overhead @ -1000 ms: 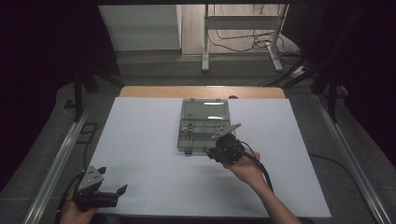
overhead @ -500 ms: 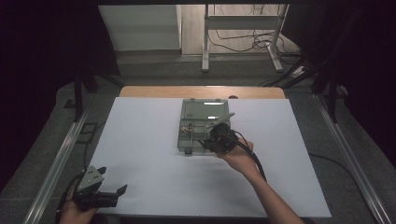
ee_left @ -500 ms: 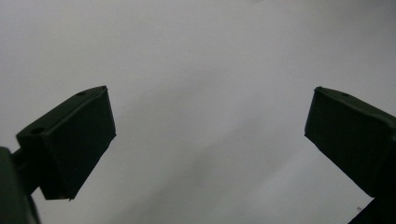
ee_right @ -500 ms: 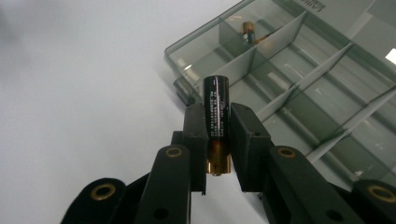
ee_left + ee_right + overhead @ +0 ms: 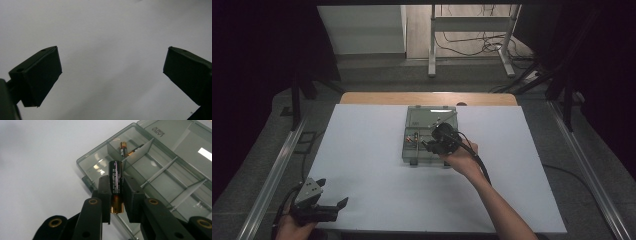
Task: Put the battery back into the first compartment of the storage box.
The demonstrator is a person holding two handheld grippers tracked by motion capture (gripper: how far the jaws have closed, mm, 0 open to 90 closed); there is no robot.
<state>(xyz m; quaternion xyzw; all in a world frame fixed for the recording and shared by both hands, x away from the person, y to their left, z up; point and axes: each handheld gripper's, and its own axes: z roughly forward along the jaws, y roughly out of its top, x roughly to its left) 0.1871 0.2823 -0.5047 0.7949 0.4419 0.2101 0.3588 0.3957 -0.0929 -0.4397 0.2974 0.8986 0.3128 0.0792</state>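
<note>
Battery [image 5: 116,187], long axis along the tongs [image 5: 116,195] (gold end nearest camera)

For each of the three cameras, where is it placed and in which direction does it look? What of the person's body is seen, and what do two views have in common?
High view: above the person's side, looking forward and down on the white table; both forearms, left gripper, right gripper.
Left gripper view: on the left gripper, facing bare table; open jaws.
Right gripper view: on the right gripper, shut on a battery over the compartment box.
Shared: high and right gripper views show the box.
</note>
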